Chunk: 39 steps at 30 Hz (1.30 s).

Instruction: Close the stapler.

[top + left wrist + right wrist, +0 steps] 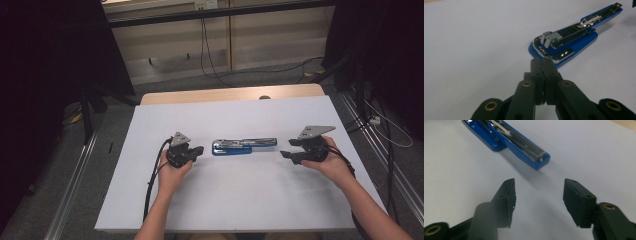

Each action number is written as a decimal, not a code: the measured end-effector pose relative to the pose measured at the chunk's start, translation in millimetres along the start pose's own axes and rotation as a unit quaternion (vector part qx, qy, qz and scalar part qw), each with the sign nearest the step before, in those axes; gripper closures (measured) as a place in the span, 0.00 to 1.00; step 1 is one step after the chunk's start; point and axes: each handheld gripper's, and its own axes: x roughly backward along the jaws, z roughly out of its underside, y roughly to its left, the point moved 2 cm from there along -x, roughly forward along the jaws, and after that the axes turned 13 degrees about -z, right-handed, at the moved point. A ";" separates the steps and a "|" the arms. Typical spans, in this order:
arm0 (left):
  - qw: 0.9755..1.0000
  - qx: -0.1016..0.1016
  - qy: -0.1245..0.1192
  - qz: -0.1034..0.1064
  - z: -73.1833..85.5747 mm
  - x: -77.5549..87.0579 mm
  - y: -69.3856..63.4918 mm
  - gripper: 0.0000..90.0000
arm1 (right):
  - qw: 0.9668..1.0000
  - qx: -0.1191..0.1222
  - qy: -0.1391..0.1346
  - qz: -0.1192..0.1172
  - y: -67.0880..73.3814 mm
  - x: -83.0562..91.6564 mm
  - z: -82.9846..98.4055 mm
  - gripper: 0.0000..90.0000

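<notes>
Likely stiff, fairly heavy and slick, the opened blue metal-and-plastic stapler [243, 146] lying on the white table [240, 200] suits a grip across its narrow end just ahead of the part-open, empty right gripper [539, 202], while the left gripper [544, 68], jaws pressed together on nothing, sits just short of its wide end.

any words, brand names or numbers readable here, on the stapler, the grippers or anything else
None can be read.
Blue stapler: opened out flat on the white table; its blue body and metal parts show no legible lettering.
Left gripper, jaws shut on nothing: plain black, no markings.
Right gripper, jaws apart: plain black, no markings.

stapler [564, 45]: glossy blue plastic, shiny metal rail | table [240, 200]: matt white, smooth | left claw [543, 65]: matt black plastic
</notes>
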 end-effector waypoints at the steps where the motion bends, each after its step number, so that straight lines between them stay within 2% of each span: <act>1: 1.000 0.004 -0.002 -0.002 0.0 -1.1 0.6 1.00 | 1.000 -0.003 0.001 0.004 -1.5 -2.0 1.2 0.55; 6: 1.000 0.007 0.006 -0.004 2.0 -8.9 1.5 1.00 | 1.000 -0.021 0.007 0.009 -7.1 -12.4 5.0 0.76; 10: 1.000 0.012 0.012 0.001 3.3 -14.9 0.5 1.00 | 1.000 -0.022 0.011 0.007 -9.7 -18.6 4.4 0.89; 12: 1.000 0.005 0.011 0.002 1.8 -17.8 -0.8 1.00 | 1.000 -0.021 0.017 0.004 -10.4 -21.1 3.6 0.95; 14: 1.000 0.006 0.011 0.014 -1.0 -19.3 -4.1 1.00 | 1.000 -0.020 0.020 0.003 -10.7 -23.4 2.1 0.98; 19: 0.999 -0.013 0.017 0.025 -2.6 -24.1 -9.8 1.00 | 1.000 -0.018 0.026 0.000 -10.7 -26.9 -0.7 1.00; 22: 0.999 -0.014 0.018 0.025 -1.7 -26.7 -13.2 1.00 | 1.000 -0.019 0.025 -0.003 -11.5 -28.7 -1.0 1.00; 23: 1.000 -0.008 0.017 0.024 -1.4 -27.5 -14.1 1.00 | 1.000 -0.020 0.024 -0.002 -12.1 -28.9 -1.2 1.00; 26: 0.999 -0.013 0.018 0.031 -1.4 -29.0 -15.5 1.00 | 1.000 -0.019 0.023 -0.001 -12.9 -29.9 -2.3 1.00; 30: 0.999 -0.017 0.025 0.029 0.8 -32.3 -16.1 1.00 | 1.000 -0.016 0.023 -0.003 -11.8 -31.3 -4.2 1.00; 39: 0.999 -0.013 0.025 0.025 1.1 -32.9 -17.4 1.00 | 1.000 -0.008 0.020 -0.012 -8.4 -35.6 -7.4 1.00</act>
